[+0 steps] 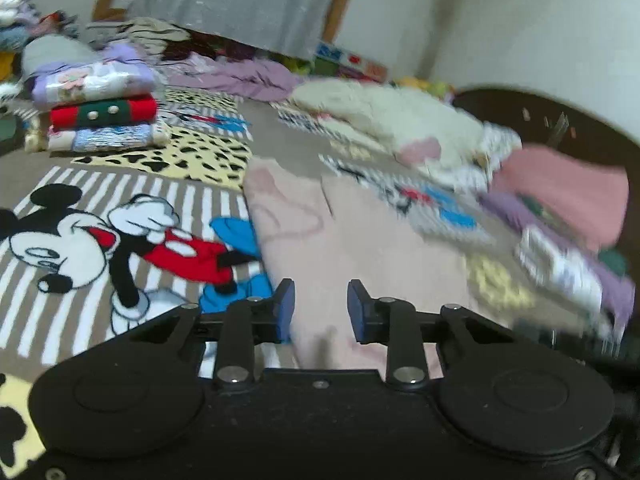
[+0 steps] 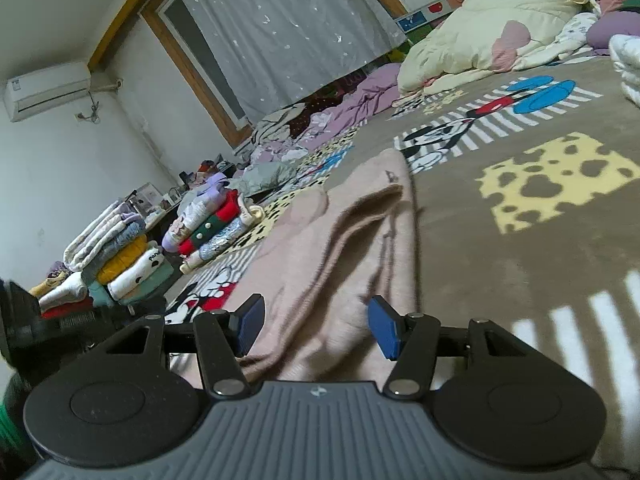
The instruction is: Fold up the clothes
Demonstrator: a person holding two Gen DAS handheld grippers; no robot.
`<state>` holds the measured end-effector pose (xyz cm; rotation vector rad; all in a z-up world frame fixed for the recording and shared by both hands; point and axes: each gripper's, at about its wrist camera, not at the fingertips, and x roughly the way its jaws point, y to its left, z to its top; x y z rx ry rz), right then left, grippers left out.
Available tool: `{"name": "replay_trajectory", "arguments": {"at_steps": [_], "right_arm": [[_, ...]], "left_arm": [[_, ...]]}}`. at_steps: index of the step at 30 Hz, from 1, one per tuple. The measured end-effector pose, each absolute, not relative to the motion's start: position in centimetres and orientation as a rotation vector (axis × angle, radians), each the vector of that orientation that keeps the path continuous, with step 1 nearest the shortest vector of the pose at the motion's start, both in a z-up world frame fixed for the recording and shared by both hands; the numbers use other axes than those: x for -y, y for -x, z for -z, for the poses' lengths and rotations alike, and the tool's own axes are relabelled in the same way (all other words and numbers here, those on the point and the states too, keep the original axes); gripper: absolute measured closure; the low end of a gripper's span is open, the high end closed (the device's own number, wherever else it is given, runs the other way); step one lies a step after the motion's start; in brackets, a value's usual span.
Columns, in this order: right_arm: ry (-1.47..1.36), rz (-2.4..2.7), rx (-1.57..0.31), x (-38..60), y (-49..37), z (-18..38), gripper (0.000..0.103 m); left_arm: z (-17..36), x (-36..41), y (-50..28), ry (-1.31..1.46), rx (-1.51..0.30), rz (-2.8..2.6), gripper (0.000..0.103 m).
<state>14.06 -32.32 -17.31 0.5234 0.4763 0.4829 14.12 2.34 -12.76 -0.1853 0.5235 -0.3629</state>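
Left hand-held gripper [image 1: 321,305], fingers spread and empty, above the pink garment [image 1: 320,236] lying on the cartoon-print bed cover [image 1: 120,184]; right hand-held gripper [image 2: 316,326], likewise spread, over the same garment's rumpled folds [image 2: 344,232], folded stack [image 2: 208,228] beyond.

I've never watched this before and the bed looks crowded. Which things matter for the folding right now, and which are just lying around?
In use: pink garment, left hand-held gripper, right hand-held gripper.

Lying about: folded stack, cream quilt, cartoon blanket.
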Motion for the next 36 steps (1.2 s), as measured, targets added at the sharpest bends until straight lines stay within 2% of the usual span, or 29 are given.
{"name": "replay_trajectory", "arguments": {"at_steps": [5, 9, 18, 26, 28, 30, 36], "right_arm": [[-0.482, -0.486, -0.458, 31.2, -14.2, 16.8, 0.044], [-0.443, -0.441, -0.405, 31.3, -13.9, 16.0, 0.044], [-0.428, -0.413, -0.38, 31.9, -14.1, 15.8, 0.044], [-0.537, -0.309, -0.413, 34.4, -15.2, 17.2, 0.044], [-0.55, -0.291, -0.413, 34.9, -15.2, 17.6, 0.044], [-0.57, -0.278, -0.414, 35.6, -15.2, 17.9, 0.044], [-0.593, -0.267, -0.415, 36.8, -15.2, 18.5, 0.044]], "left_arm": [[14.1, -0.2, -12.8, 0.066, -0.552, 0.493, 0.077], [16.8, 2.2, -12.5, -0.131, -0.668, 0.556, 0.077], [13.6, 2.2, -13.7, -0.03, -0.571, 0.555, 0.077], [12.0, 10.4, -16.4, -0.143, -0.554, 0.603, 0.077], [12.0, 12.7, -16.9, -0.21, -0.551, 0.595, 0.073], [12.4, 15.1, -17.5, -0.276, -0.554, 0.566, 0.06], [13.8, 18.8, -18.6, -0.429, -0.552, 0.447, 0.06]]}}
